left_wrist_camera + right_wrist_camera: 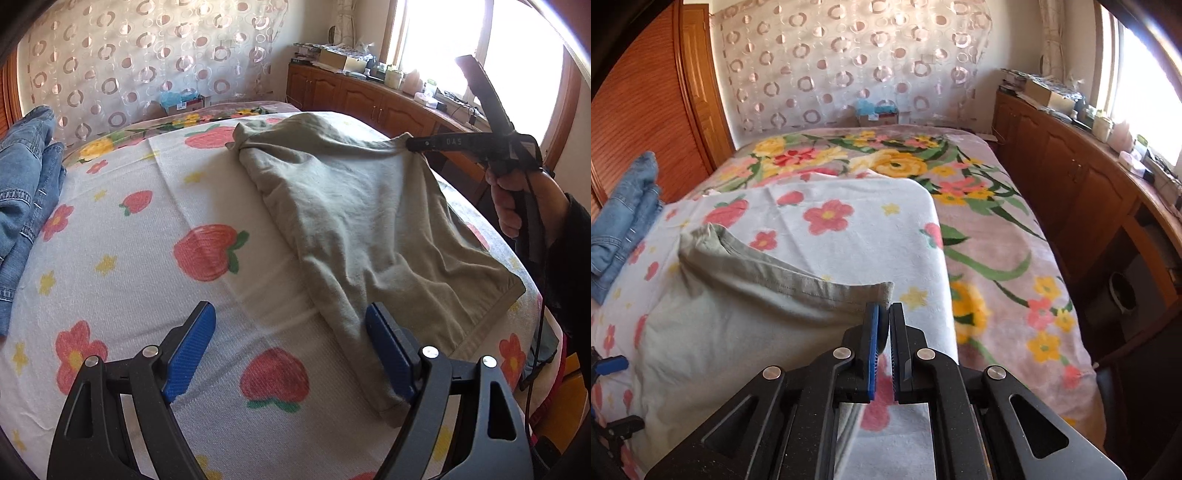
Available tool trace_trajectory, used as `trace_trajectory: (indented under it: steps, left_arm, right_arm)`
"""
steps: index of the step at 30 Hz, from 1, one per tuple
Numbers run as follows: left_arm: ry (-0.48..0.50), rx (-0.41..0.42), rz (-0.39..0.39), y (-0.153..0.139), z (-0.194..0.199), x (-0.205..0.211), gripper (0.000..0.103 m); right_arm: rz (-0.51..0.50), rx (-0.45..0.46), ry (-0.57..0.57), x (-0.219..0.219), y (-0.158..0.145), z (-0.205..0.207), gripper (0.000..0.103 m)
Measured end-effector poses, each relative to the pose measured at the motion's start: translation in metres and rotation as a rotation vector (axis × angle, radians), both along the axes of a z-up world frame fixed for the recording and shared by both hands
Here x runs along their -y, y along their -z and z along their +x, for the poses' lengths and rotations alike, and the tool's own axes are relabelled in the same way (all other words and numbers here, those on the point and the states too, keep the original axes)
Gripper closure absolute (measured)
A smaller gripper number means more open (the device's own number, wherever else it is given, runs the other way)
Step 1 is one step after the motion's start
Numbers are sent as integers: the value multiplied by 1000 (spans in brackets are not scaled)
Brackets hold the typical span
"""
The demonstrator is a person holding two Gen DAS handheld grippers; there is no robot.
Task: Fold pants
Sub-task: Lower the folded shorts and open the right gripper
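Note:
Grey-green pants (351, 221) lie flattened on a white strawberry-print towel (129, 258) on the bed. My left gripper (290, 314) hangs open just above the near end, its right finger (388, 347) over the cloth's left edge and nothing between the blue pads. In the left wrist view my right gripper (412, 144), held by a hand (517, 199), is shut on the pants' far right corner. The right wrist view shows that gripper (884, 308) pinching the hemmed corner, the pants (738, 317) trailing left from it. The left gripper's blue pad (611, 363) shows at the left edge.
Folded blue jeans (26, 206) (624, 229) are stacked on the bed's left side. A floral blanket (997, 258) covers the bed under the towel. Wooden cabinets (1071, 192) with clutter on top run along the right under the window. A wooden wardrobe (635, 110) stands at the left.

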State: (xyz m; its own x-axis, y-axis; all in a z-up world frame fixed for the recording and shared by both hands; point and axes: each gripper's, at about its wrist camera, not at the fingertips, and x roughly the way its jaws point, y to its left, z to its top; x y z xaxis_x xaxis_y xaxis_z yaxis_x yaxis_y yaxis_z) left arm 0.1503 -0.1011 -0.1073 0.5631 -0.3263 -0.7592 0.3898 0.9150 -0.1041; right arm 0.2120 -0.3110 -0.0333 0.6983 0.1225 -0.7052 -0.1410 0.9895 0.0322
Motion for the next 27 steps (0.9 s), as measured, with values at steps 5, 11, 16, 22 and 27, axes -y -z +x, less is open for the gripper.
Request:
trace_trajectory:
  steps: [5, 11, 16, 22, 27]
  left_arm:
    - [0, 0, 1, 0, 1, -1, 19]
    - [-2, 3, 0, 0, 0, -2, 19]
    - [-2, 4, -3, -1, -1, -2, 19]
    - [-2, 5, 2, -1, -2, -1, 19]
    - [-2, 6, 5, -1, -2, -2, 19]
  right_arm:
    - [20, 12, 8, -3, -4, -1, 81]
    - [44, 28, -19, 0, -6, -36, 79]
    - [47, 49, -55, 0, -4, -90, 79]
    - [76, 66, -78, 4, -4, -149, 79]
    - [108, 61, -71, 5, -3, -178, 79]
